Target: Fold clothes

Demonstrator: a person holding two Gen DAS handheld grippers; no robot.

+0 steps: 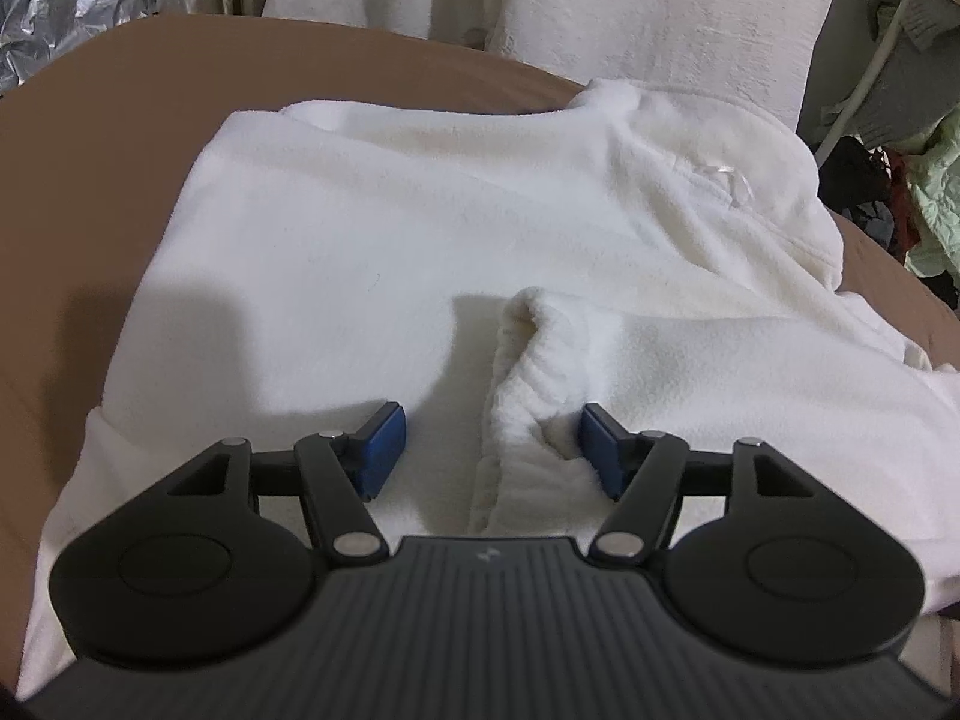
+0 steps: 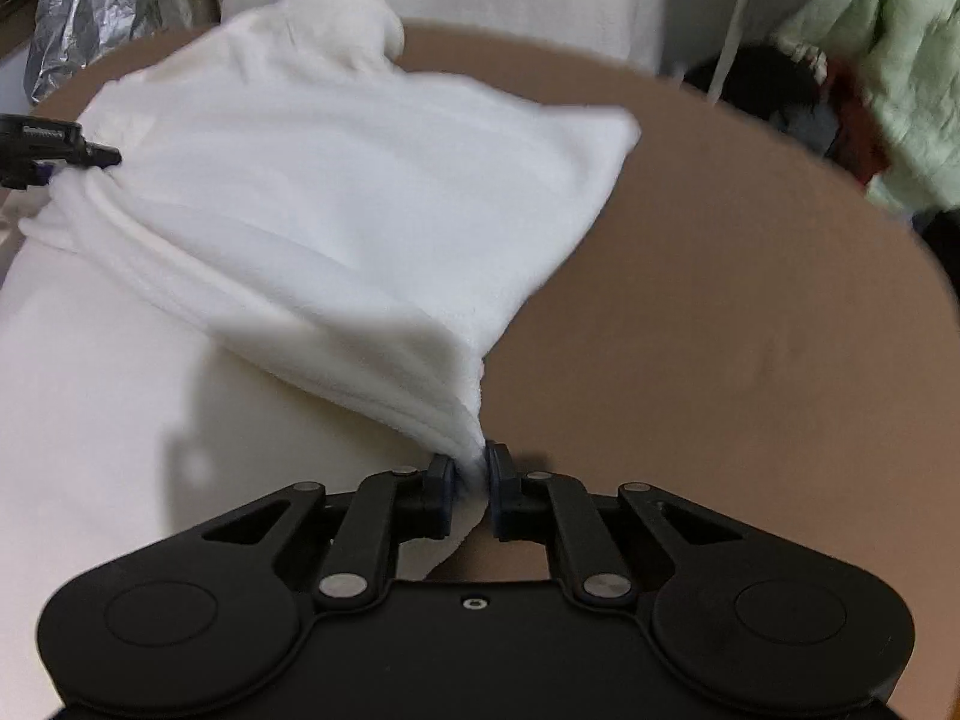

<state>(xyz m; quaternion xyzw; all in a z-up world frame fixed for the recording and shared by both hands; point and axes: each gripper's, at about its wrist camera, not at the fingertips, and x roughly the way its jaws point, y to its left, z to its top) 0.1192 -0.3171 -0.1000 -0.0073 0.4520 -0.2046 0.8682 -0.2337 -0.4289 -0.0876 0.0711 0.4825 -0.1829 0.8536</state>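
A white fleece garment lies spread on a brown table. My left gripper is open, low over the garment, with a ribbed cuff between its blue pads. In the right wrist view my right gripper is shut on a bunched edge of the white garment and holds it lifted and stretched above the brown table. The other gripper shows at the far left of that view, against the garment's edge.
Cream fabric hangs behind the table. Crumpled silver plastic is at the back left. A pile of green and dark clothes lies at the back right, next to a white pole.
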